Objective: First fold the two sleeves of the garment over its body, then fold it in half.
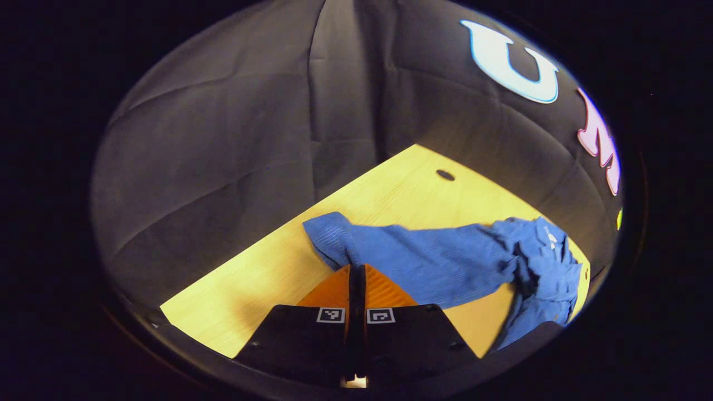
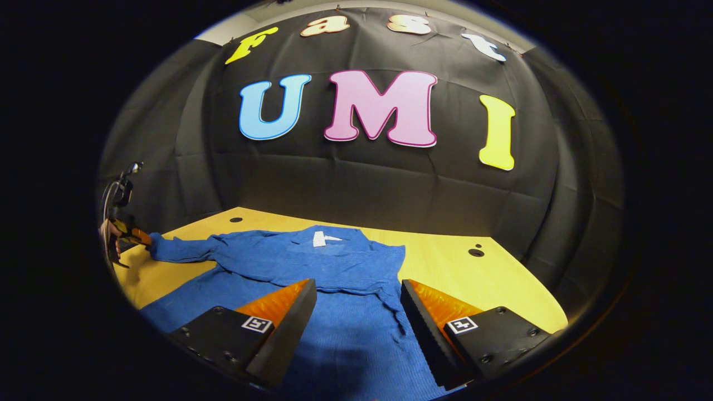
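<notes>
Blue garment [image 2: 334,278], a knit sweater with fine ribbing, is lying spread across a pale yellow wooden table [image 2: 501,289], collar toward the black cloth wall [image 2: 362,184] and a small white label [image 2: 323,238] showing at the neck. Its body is lying mostly flat with soft wrinkles. One sleeve [image 2: 184,249] is stretching out sideways toward the table's far left edge, where the left gripper [image 2: 136,236] and the hand [image 2: 108,234] carrying it are showing. In the left gripper view, that gripper's [image 1: 357,267] fingers are pressing together on the cuff end of the same sleeve [image 1: 334,234], pinching the cloth between them, while the rest of the garment [image 1: 535,267] is bunching in folds at the right. The right gripper [image 2: 358,289] is hovering over the sweater's middle with its fingers spread wide apart, gripping nothing. Small dark round holes [image 2: 476,252] are dotting the tabletop near the wall. The cloth wall is hanging in broad creases behind the table.
</notes>
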Demonstrator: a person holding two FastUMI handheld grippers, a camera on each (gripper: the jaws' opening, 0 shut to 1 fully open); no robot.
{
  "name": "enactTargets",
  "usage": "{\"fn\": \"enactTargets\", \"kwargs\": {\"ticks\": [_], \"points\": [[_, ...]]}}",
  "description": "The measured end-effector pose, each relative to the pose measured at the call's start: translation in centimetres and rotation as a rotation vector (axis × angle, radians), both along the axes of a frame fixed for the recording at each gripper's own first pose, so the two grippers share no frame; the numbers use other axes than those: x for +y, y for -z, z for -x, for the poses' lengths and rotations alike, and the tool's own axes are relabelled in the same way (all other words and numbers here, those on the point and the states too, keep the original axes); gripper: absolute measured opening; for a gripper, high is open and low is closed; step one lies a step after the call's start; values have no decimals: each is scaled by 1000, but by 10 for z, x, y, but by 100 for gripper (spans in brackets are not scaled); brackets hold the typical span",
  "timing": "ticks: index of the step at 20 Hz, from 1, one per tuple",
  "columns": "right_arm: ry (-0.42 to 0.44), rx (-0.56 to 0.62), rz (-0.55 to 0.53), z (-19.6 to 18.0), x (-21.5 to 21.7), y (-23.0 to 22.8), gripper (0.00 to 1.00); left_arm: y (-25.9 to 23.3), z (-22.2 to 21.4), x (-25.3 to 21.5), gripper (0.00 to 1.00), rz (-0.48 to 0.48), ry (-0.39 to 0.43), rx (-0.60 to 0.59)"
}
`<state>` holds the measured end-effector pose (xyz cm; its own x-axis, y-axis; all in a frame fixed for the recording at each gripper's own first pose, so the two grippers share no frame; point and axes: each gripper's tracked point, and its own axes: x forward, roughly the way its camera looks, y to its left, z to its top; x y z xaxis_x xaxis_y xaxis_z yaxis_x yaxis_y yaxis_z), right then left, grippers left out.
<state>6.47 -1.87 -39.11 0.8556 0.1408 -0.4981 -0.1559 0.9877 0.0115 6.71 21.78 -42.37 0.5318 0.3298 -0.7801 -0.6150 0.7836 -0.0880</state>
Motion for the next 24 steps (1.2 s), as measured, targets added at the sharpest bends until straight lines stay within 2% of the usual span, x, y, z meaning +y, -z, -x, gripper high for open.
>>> {"fn": "enactTargets", "kwargs": {"ticks": [4, 8, 11, 14, 16, 19, 20, 21, 23, 24], "points": [[47, 14, 28, 1, -33, 5, 97, -49, -72, -83, 0, 82, 145, -174], [105, 48, 46, 9, -73, 14, 97, -84, -147, -208, 0, 216, 332, -331], [148, 82, 44, 18, -103, 20, 97, -96, -179, -312, 0, 308, 480, -369], [182, 103, 67, 28, -135, 20, 97, -84, -201, -407, 0, 394, 586, -361], [207, 114, 87, 37, -158, 18, 97, -78, -207, -453, 0, 439, 634, -358], [262, 144, 85, 57, -187, 20, 97, -73, -218, -501, 0, 471, 663, -342], [280, 160, 78, 63, -193, 22, 97, -71, -215, -503, 4, 475, 667, -335], [292, 173, 79, 70, -196, 23, 97, -65, -217, -517, 19, 503, 681, -334], [292, 179, 96, 79, -196, 23, 97, -55, -211, -521, 89, 511, 661, -327], [283, 184, 94, 82, -192, 23, 97, -53, -210, -517, 84, 507, 645, -333]]}}
